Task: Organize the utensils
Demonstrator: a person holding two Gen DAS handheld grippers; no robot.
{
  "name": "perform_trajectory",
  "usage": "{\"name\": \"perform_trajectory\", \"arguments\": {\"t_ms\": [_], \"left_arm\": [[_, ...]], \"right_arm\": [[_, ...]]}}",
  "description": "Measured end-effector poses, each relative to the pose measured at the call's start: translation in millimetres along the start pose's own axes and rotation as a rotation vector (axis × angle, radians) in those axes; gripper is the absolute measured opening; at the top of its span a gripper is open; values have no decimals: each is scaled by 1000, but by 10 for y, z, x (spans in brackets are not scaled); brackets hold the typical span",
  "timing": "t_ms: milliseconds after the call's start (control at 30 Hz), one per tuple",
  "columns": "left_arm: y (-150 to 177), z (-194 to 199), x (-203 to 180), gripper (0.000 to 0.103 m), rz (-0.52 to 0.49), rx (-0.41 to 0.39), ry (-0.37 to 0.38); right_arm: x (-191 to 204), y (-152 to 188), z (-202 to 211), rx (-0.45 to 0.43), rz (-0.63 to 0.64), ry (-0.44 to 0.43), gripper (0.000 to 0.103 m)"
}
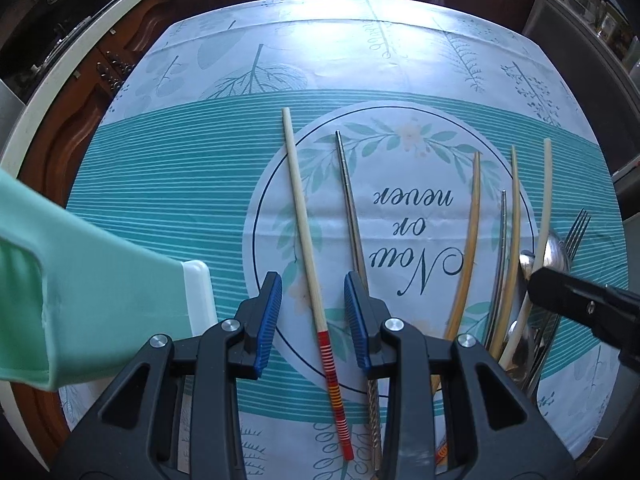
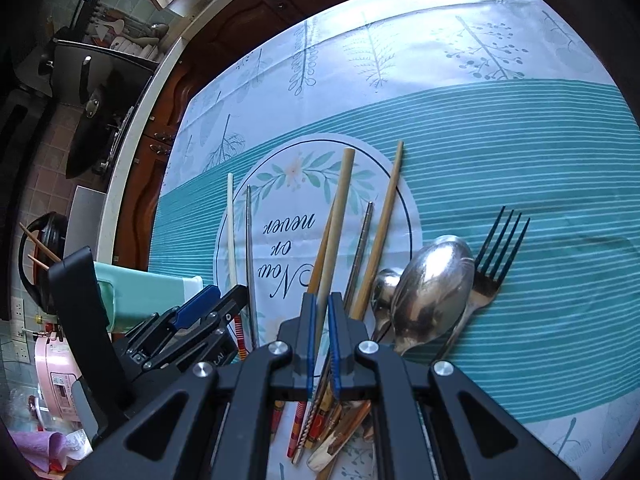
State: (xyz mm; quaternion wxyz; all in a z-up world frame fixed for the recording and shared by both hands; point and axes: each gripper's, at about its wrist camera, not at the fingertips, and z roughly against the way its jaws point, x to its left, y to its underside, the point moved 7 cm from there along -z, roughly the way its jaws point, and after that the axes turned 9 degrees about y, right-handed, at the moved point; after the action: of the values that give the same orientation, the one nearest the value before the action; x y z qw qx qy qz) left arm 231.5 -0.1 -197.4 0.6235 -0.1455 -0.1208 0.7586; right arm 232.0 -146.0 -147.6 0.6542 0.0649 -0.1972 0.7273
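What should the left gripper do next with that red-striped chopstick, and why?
Probably close. The left gripper is open, its blue pads on either side of the red-striped chopstick, which lies flat on the tablecloth. The right gripper is already nearly shut around a pale chopstick.

Tablecloth (image 1: 168, 200): showing teal with thin white stripes, pale leaf prints, dark script.
Chopstick (image 1: 308, 240): displaying cream wood, red-and-orange striped end.
Gripper pads (image 1: 269, 320): showing ribbed blue on black.
Holder (image 1: 80, 300): appearing mint green, white edge.
Spoon (image 2: 432, 292): gleaming silver.
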Motion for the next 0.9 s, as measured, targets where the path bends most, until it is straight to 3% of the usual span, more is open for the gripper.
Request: {"name": "perform_trajectory", "arguments": {"t_ms": [33, 100, 133, 167, 233, 367, 633, 900], "left_arm": [[-8, -4, -2, 29, -3, 2, 3], [-25, -18, -33, 18, -14, 8, 39], [-26, -27, -60, 8, -17, 16, 64], [-31, -30, -73, 4, -20, 18, 66], [-26, -28, -92, 4, -25, 8, 51], [37, 66, -199, 3, -7, -32, 143], [138, 943, -307, 4, -107, -355, 177], [405, 2143, 44, 4, -153, -730, 172]], "right_arm": [[3, 4, 9, -1, 2, -1, 5], [15, 10, 20, 0, 7, -4, 5], [15, 14, 26, -2, 9, -2, 5], [16, 23, 31, -3, 11, -4, 5], [17, 25, 30, -2, 8, -8, 5], [7, 34, 13, 4, -2, -17, 5], [86, 74, 178, -52, 15, -58, 5], [532, 178, 721, -287, 159, -79, 5]]}}
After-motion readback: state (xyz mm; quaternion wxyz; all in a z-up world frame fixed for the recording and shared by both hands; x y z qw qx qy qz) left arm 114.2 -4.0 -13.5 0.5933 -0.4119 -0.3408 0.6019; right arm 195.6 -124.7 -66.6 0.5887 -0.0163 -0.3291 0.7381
